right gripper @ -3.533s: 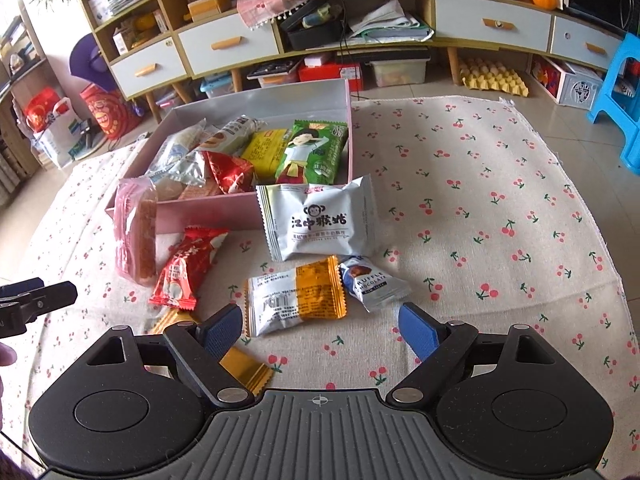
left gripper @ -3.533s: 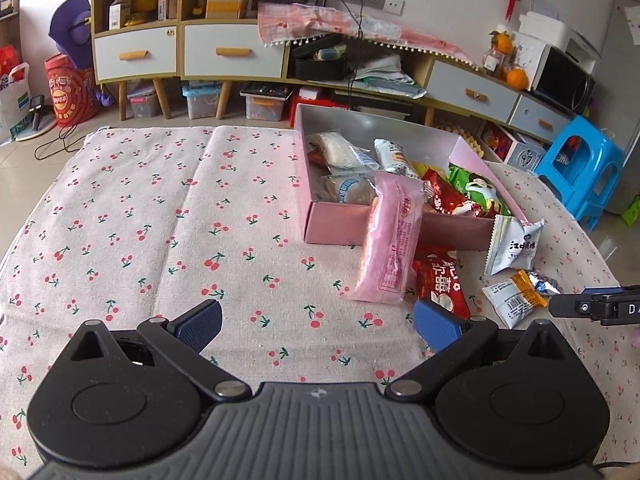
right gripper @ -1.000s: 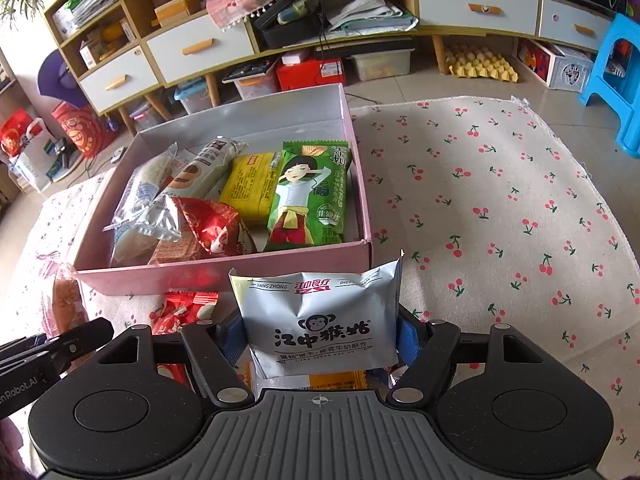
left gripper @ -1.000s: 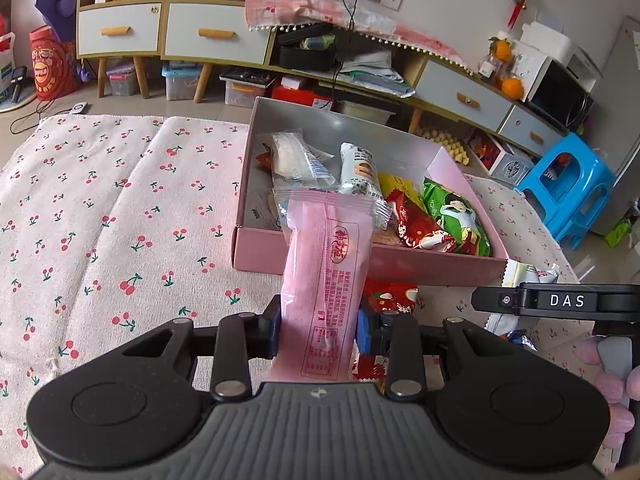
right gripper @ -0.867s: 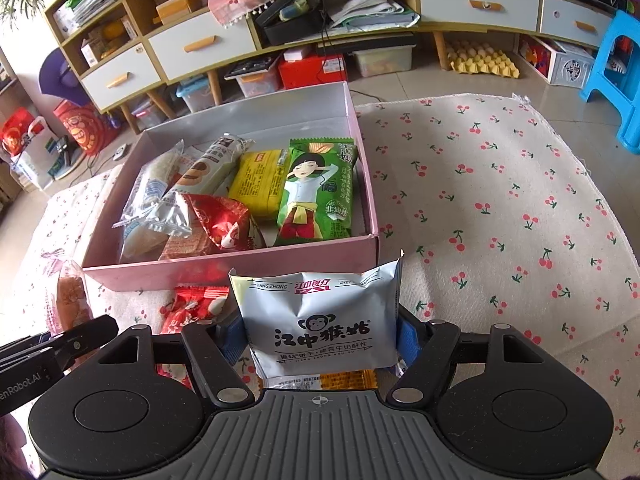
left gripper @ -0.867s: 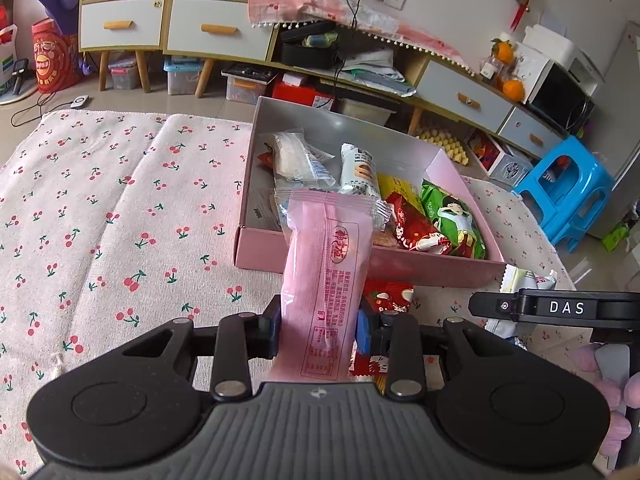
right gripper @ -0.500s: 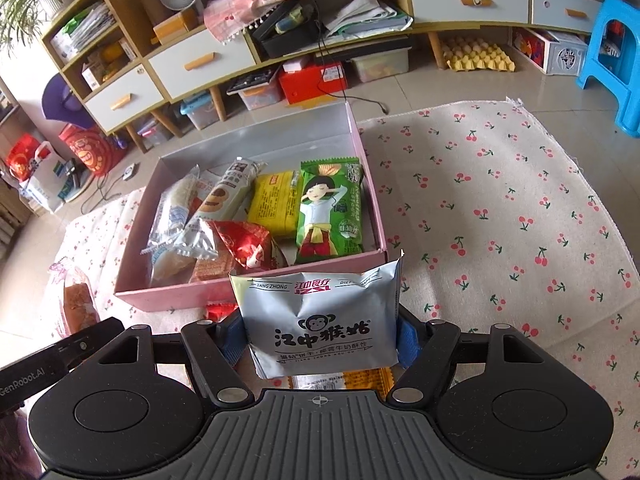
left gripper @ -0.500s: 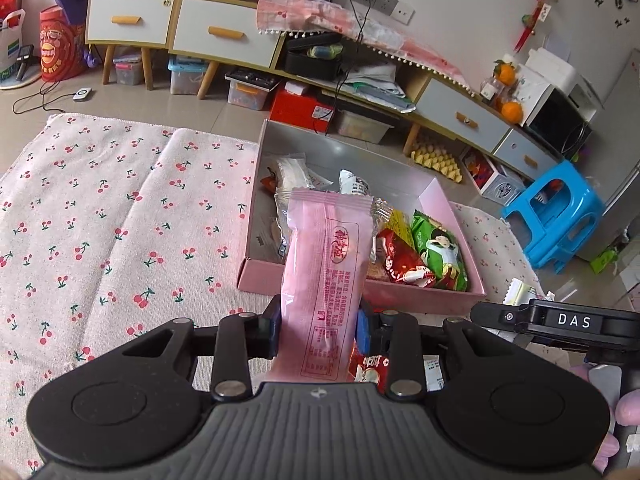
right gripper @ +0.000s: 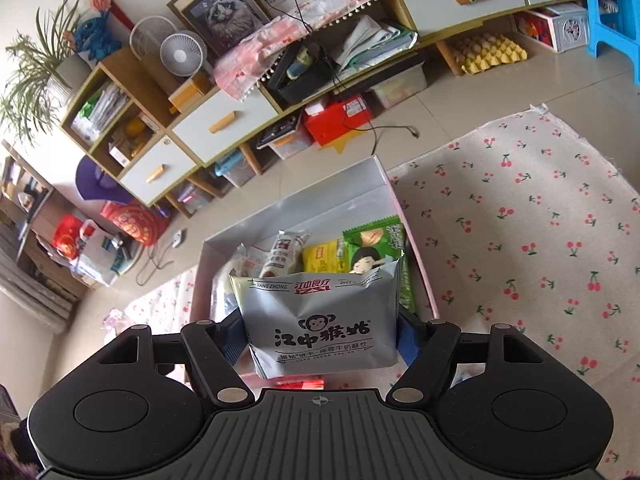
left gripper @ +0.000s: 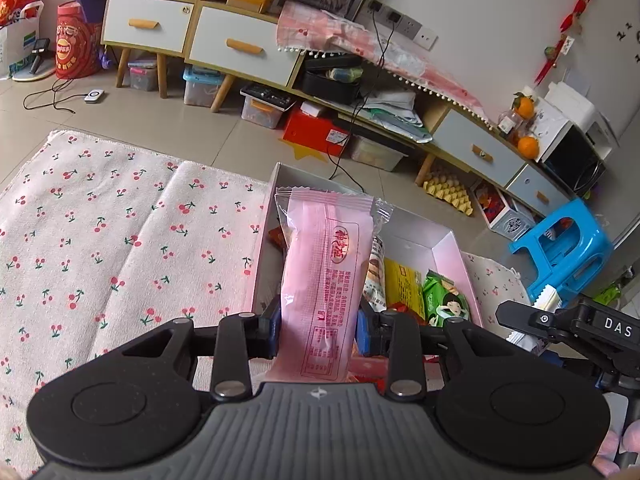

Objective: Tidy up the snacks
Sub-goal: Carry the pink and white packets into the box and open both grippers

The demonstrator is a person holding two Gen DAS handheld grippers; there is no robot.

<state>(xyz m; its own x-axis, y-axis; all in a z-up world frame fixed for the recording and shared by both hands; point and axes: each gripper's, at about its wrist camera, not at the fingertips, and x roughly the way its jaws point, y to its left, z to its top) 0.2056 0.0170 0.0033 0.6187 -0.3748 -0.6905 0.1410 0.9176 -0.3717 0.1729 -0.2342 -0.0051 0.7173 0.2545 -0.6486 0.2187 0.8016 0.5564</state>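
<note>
My left gripper [left gripper: 318, 326] is shut on a long pink snack packet [left gripper: 326, 276] and holds it upright above the near wall of the pink box [left gripper: 454, 248]. My right gripper [right gripper: 320, 338] is shut on a silver monkey-logo biscuit bag [right gripper: 320, 320], raised over the same box [right gripper: 320, 196]. The box holds several snacks, among them a green packet [right gripper: 374, 244] and a yellow packet [right gripper: 322, 256]. The right gripper's side shows at the right of the left wrist view [left gripper: 576, 332].
The box sits on a cherry-print cloth [left gripper: 100, 240] over the floor. A red packet [right gripper: 300, 382] lies on the cloth under the silver bag. A blue stool [left gripper: 560, 248] stands at the right. Cabinets [left gripper: 240, 44] and storage bins line the far wall.
Both grippers have risen with their packets and moved forward over the box. The box and cloth now look smaller and farther below.
</note>
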